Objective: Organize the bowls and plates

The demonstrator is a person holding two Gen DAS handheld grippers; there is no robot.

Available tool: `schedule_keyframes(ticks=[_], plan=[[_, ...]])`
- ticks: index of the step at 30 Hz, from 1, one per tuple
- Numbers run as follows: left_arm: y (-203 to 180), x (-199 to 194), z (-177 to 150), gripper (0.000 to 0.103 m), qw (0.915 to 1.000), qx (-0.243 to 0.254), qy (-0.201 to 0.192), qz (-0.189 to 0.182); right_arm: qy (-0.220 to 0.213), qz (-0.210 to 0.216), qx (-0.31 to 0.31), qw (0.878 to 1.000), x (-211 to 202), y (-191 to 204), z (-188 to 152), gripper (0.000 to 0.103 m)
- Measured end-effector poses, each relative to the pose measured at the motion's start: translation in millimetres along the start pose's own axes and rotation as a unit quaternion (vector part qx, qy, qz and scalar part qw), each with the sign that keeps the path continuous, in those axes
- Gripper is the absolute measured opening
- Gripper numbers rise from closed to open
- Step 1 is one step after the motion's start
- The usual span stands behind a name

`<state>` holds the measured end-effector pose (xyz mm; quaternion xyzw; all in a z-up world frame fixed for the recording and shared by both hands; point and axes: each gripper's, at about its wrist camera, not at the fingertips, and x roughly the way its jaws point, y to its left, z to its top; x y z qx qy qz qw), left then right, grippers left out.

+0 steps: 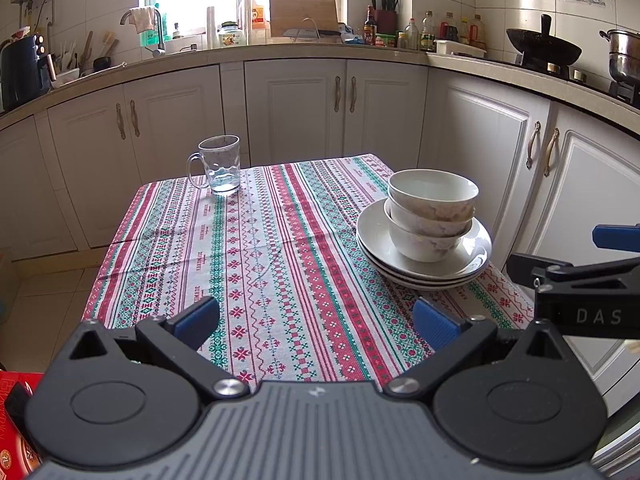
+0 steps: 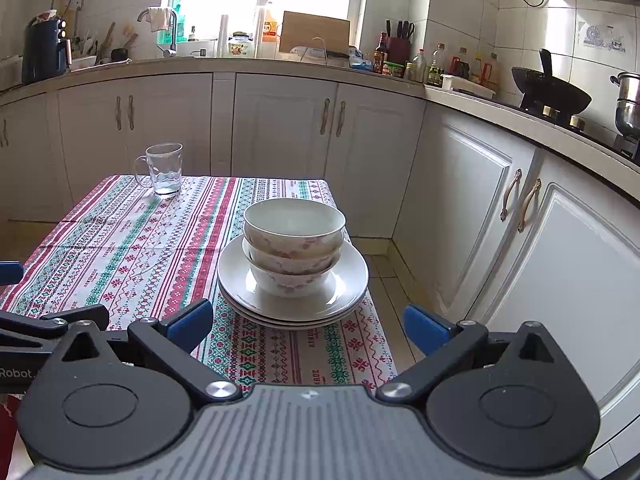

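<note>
Three nested white bowls (image 1: 432, 216) (image 2: 294, 248) with a faint floral pattern stand on a stack of three white plates (image 1: 376, 240) (image 2: 352, 276) at the table's right edge. My left gripper (image 1: 316, 320) is open and empty, low over the near middle of the table, left of the stack. My right gripper (image 2: 308, 326) is open and empty, just in front of the stack. Part of the right gripper shows at the right of the left wrist view (image 1: 580, 280).
A patterned tablecloth (image 1: 260, 260) (image 2: 120, 248) covers the small table. A glass mug (image 1: 218, 164) (image 2: 162, 170) stands at the far left corner. White kitchen cabinets (image 2: 520, 220) stand close on the right and behind. A red box (image 1: 16, 420) lies at lower left.
</note>
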<state>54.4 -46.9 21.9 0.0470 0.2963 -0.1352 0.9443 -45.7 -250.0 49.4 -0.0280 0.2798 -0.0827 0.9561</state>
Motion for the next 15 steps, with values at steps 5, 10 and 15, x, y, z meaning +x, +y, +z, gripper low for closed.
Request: schedule_keyframes(ticks=[5, 10, 15], plan=[[0.2, 0.1, 0.0, 0.102, 1.0, 0.0, 0.0, 0.0, 0.0, 0.0, 0.0, 1.0, -0.2, 0.2, 0.2, 0.103], [0.4, 0.8, -0.3, 0.102, 1.0, 0.0, 0.0, 0.0, -0.001, -0.001, -0.001, 1.0, -0.4, 0.4, 0.5, 0.103], [-0.4, -1.3, 0.0, 0.102, 1.0, -0.001, 0.0, 0.0, -0.001, -0.002, -0.002, 1.0, -0.4, 0.3, 1.0, 0.103]])
